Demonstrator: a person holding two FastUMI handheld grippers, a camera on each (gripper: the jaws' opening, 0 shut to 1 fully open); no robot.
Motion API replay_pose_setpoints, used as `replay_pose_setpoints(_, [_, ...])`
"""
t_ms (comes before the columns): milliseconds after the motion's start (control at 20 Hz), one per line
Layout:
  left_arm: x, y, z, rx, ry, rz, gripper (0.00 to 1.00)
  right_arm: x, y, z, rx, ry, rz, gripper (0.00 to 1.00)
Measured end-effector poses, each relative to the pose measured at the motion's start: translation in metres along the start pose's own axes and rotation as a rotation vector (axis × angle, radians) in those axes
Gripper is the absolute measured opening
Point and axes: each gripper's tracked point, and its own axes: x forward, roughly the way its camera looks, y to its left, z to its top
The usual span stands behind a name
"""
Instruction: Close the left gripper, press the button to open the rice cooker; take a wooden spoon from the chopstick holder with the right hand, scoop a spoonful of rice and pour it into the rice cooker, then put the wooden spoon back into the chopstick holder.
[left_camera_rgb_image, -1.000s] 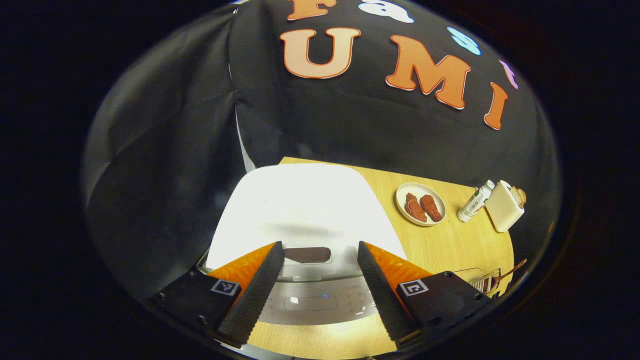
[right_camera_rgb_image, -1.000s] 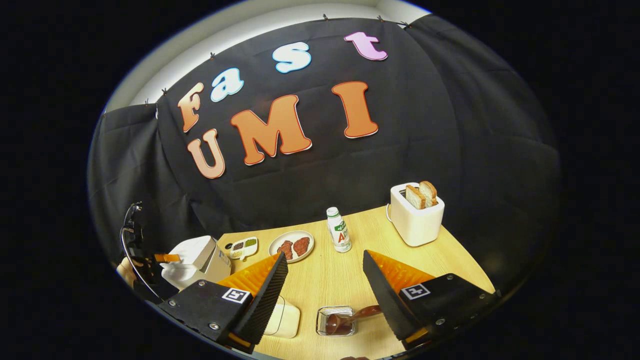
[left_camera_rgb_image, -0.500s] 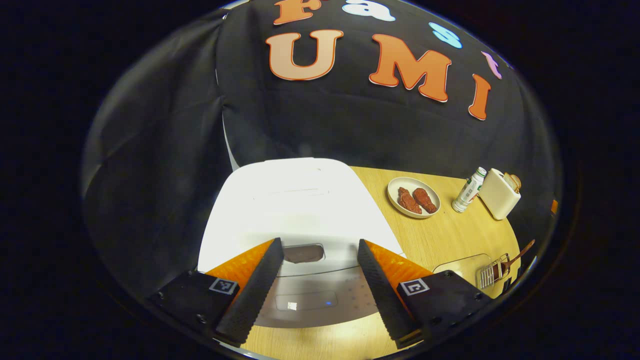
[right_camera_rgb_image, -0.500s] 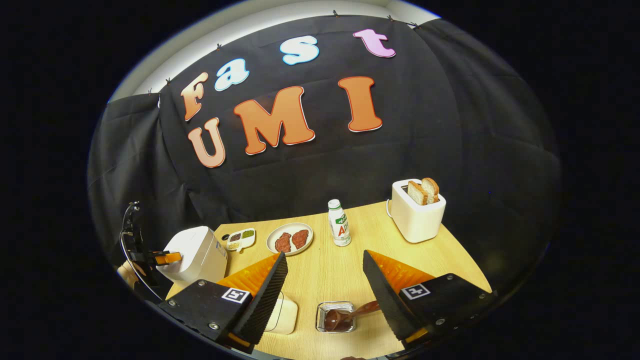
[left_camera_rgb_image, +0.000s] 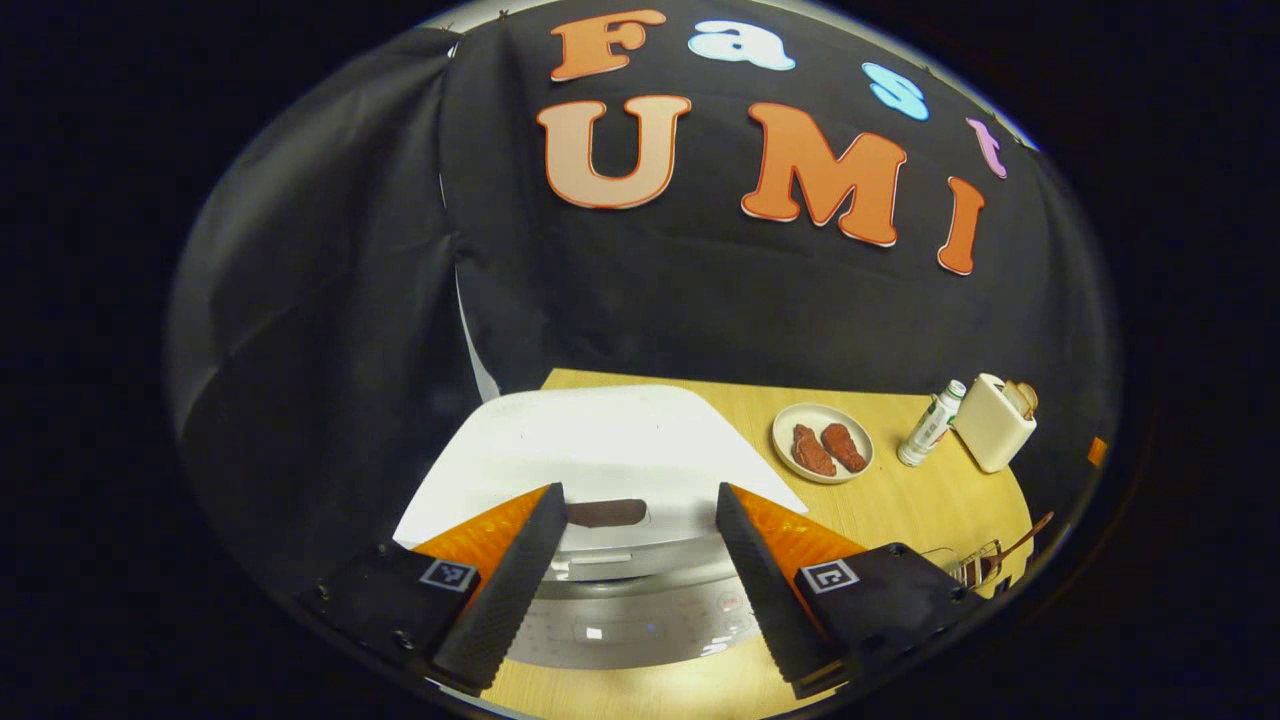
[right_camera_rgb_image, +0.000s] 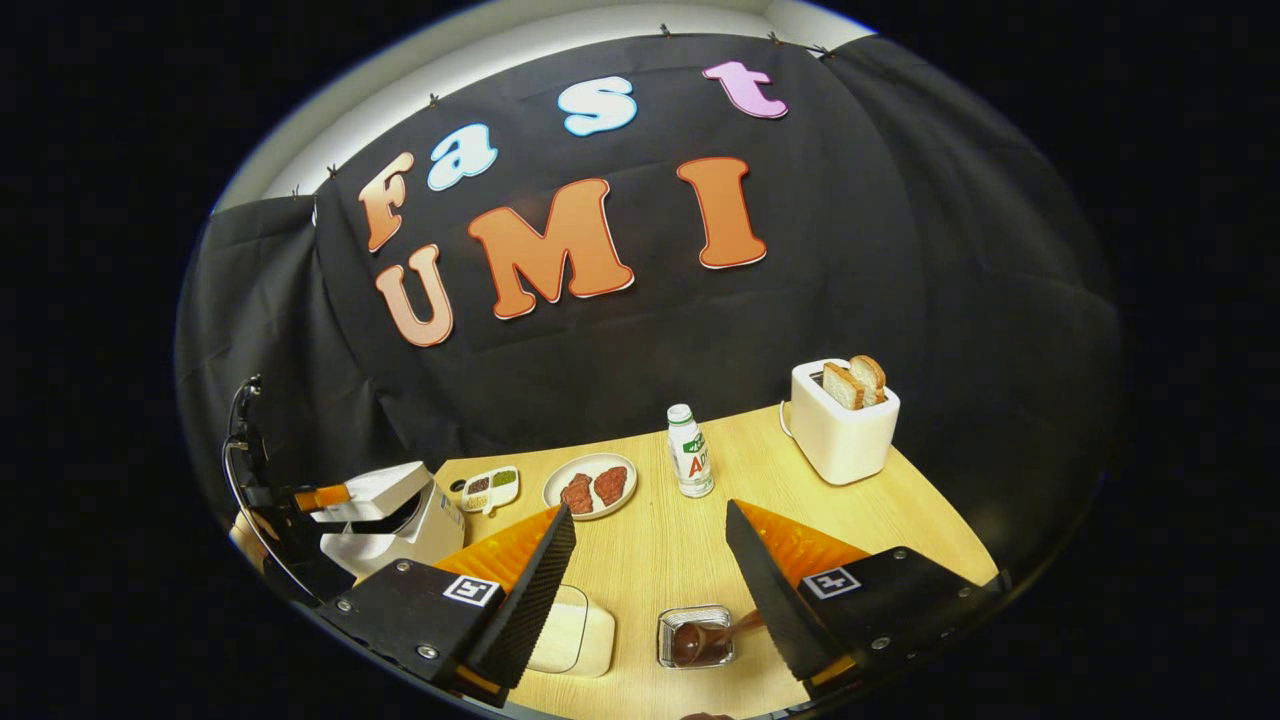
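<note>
In the right gripper view, the left tool (right_camera_rgb_image: 325, 496) sits at nine o'clock, at the rice cooker (right_camera_rgb_image: 395, 515), whose lid is raised a little. In the left gripper view its fingers are spread wide, holding nothing, with the cooker's dark button (left_camera_rgb_image: 605, 513) between them. The right tool (right_camera_rgb_image: 650, 585) is also wide open and empty above the desk (right_camera_rgb_image: 660, 545). At six o'clock the wooden spoon (right_camera_rgb_image: 705, 638) rests in the chopstick holder (right_camera_rgb_image: 694, 637).

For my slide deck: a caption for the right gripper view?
Open right gripper above the chopstick holder with its wooden spoon; rice cooker lid ajar at far left.
</note>
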Motion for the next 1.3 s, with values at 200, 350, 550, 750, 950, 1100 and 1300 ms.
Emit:
replay_pose_setpoints(200, [0.006,-0.005,-0.056,0.055,0.205,-0.059,1.0,0.0,-0.003,-0.001,0.015,-0.004,-0.011,0.94])
replay_pose_setpoints(350, [0.012,-0.007,-0.051,0.046,0.21,-0.098,1.0,0.002,-0.008,-0.004,0.054,0.001,-0.018,0.94])
replay_pose_setpoints(550, [0.018,-0.008,-0.057,0.029,0.204,-0.073,1.0,0.0,-0.009,-0.01,0.07,0.004,-0.019,0.94])
replay_pose_setpoints(750, [0.013,-0.005,-0.051,0.043,0.183,-0.034,1.0,-0.005,-0.011,-0.012,0.085,-0.004,-0.023,0.94])
replay_pose_setpoints(950, [0.007,-0.001,-0.037,0.028,0.109,0.011,1.0,-0.012,-0.019,-0.027,0.05,0.028,-0.049,0.94])
replay_pose_setpoints(1100, [-0.008,0.001,0.004,0.029,-0.015,0.026,1.0,-0.017,-0.023,-0.026,0.032,0.034,-0.059,0.94])
replay_pose_setpoints(1300, [0.017,0.039,-0.049,-0.025,0.273,0.063,0.99,-0.019,-0.009,-0.019,0.047,0.027,-0.018,0.95])
